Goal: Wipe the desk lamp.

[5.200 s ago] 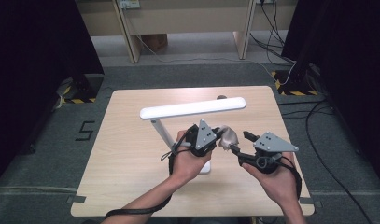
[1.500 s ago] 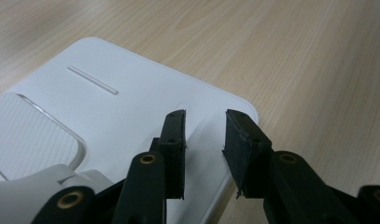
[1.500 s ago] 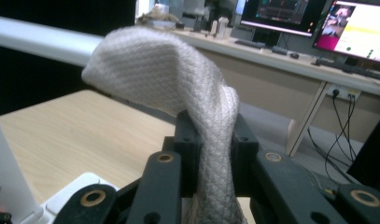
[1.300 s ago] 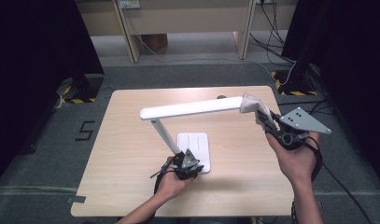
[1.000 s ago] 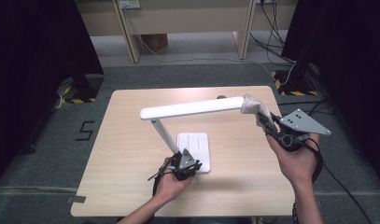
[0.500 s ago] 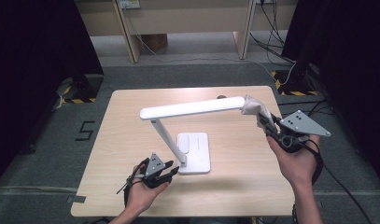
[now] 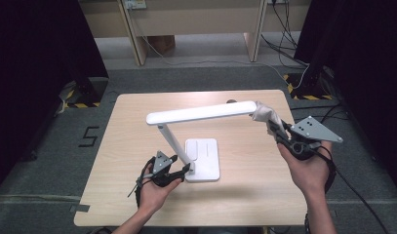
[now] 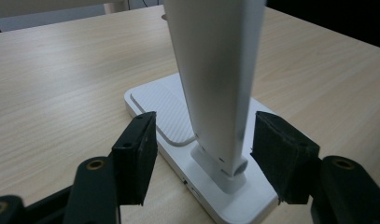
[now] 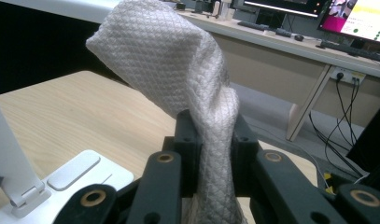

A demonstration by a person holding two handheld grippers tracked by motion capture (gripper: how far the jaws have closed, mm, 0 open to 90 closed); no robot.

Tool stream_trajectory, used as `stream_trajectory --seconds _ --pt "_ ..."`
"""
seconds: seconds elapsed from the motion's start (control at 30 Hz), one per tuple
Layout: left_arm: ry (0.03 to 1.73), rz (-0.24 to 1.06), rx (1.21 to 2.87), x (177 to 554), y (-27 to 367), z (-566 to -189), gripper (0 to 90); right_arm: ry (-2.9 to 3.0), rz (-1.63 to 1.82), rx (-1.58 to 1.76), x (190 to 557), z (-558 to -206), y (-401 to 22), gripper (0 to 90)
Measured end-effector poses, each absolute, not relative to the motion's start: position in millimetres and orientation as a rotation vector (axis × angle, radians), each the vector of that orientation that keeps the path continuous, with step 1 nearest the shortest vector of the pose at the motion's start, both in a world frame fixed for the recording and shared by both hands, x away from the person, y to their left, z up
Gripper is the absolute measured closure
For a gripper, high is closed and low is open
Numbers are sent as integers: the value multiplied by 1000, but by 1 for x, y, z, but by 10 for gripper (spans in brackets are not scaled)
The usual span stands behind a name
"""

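A white desk lamp stands mid-table on its flat base (image 7: 206,155), with a slanted stem (image 7: 172,141) and a long head bar (image 7: 201,112). My left gripper (image 7: 182,168) lies low at the foot of the stem. Its jaws have just been opening. In the left gripper view the stem (image 8: 215,70) rises between the two pads (image 8: 137,154) with a gap on each side, so the left gripper (image 8: 206,161) is open around it. My right gripper (image 7: 280,132) is shut on a white cloth (image 7: 264,113) at the head bar's right end. The cloth (image 9: 178,70) bunches up above the right gripper (image 9: 215,154).
The light wooden table (image 7: 137,122) has dark curtains at both sides. Cables (image 7: 303,73) run over the grey floor behind it, and desk legs (image 7: 132,34) stand farther back. Yellow-black tape (image 7: 303,92) marks the floor near the table's far right corner.
My left hand has shifted left from the front of the lamp base to beside the foot of the stem. The right hand and the cloth have stayed put.
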State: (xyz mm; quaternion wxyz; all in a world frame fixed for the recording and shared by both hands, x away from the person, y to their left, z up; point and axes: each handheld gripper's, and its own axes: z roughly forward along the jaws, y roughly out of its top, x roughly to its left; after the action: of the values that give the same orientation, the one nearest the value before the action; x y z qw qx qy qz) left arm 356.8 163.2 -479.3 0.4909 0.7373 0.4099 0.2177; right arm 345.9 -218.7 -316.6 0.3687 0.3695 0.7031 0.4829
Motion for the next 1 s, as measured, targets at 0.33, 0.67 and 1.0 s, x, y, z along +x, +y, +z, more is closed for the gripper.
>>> stream_trajectory --seconds 0.33,0.67,1.0 --pt "978 527 1774 364 156 -482 511 1820 1232 953 349 -318 -215 780" --pt "954 585 1796 367 144 -478 535 1811 1250 944 351 -317 -208 779" --pt "977 639 1806 366 140 -478 598 1820 1281 939 352 -318 -197 780"
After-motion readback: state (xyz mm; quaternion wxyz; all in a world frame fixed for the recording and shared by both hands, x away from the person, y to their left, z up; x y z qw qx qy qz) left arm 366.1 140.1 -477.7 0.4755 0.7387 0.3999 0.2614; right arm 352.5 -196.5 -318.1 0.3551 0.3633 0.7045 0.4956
